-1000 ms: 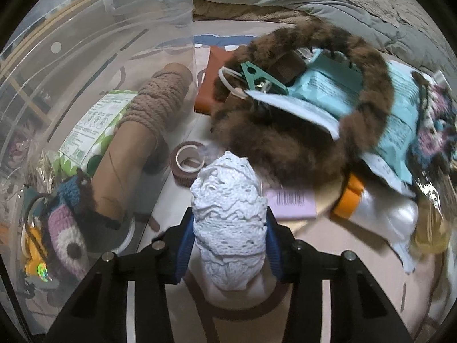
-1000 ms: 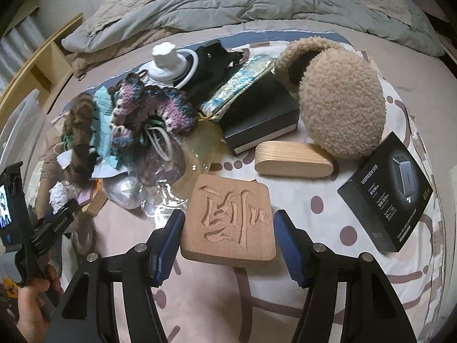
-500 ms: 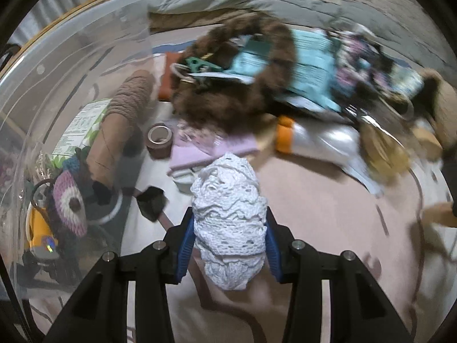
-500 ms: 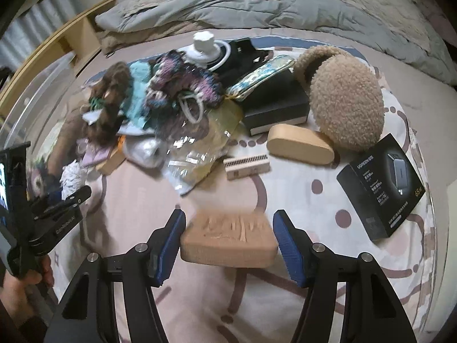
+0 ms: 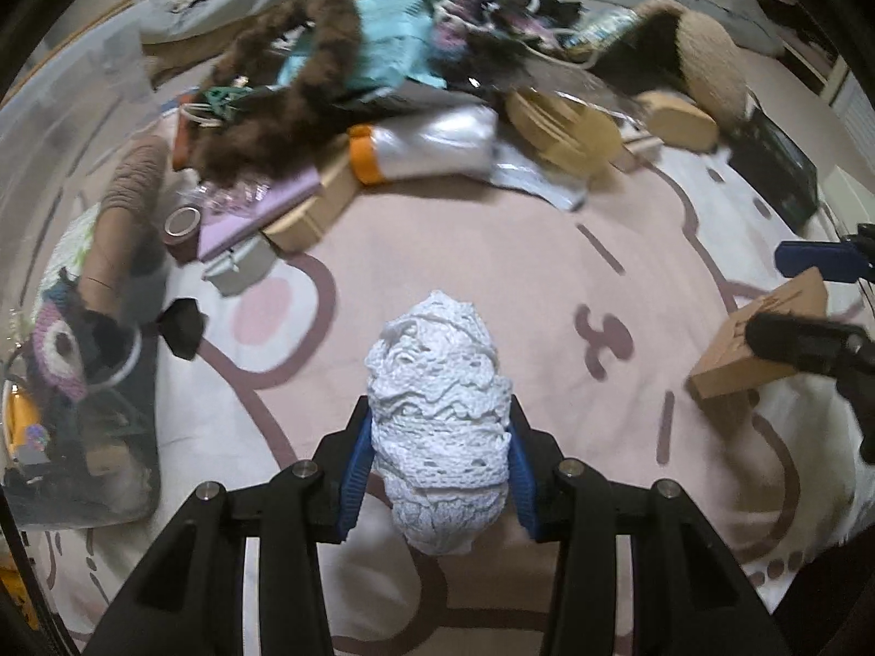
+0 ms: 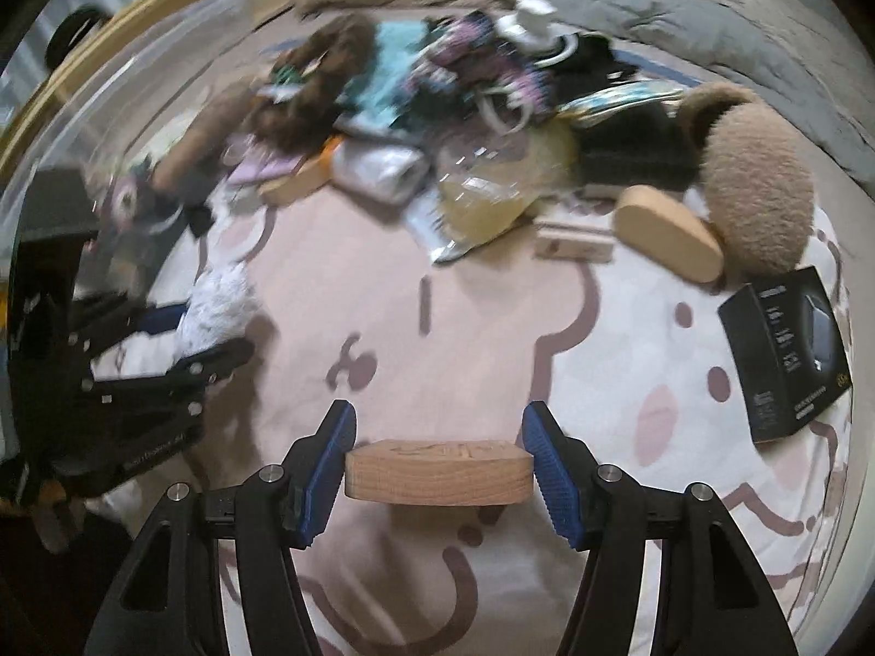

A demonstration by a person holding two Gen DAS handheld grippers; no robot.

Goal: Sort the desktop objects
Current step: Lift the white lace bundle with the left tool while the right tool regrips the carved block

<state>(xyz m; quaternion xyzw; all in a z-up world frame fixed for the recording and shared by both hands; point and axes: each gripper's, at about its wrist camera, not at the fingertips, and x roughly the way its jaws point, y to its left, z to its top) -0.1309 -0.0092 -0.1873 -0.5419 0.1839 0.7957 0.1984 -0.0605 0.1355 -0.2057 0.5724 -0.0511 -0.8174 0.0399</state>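
My left gripper (image 5: 435, 470) is shut on a white lace roll (image 5: 437, 437) and holds it above the pink patterned mat. In the right wrist view the lace roll (image 6: 219, 300) and left gripper (image 6: 180, 339) show at the left. My right gripper (image 6: 439, 467) is shut on a carved wooden block (image 6: 439, 473), held edge-on above the mat. The block (image 5: 760, 339) also shows at the right of the left wrist view between the right gripper's fingers (image 5: 820, 259).
A heap lies at the back: brown fur hoop (image 5: 284, 109), teal packet (image 5: 383, 38), orange-capped pouch (image 5: 426, 147), wooden oval (image 6: 670, 232), fuzzy beige hat (image 6: 760, 186). A black box (image 6: 785, 352) lies right. A clear plastic bin (image 5: 65, 164) with yarn stands left.
Both grippers have pulled back and up from the heap with their objects. The wooden block has tilted from flat to edge-on. The left view has swung right, away from the bin.
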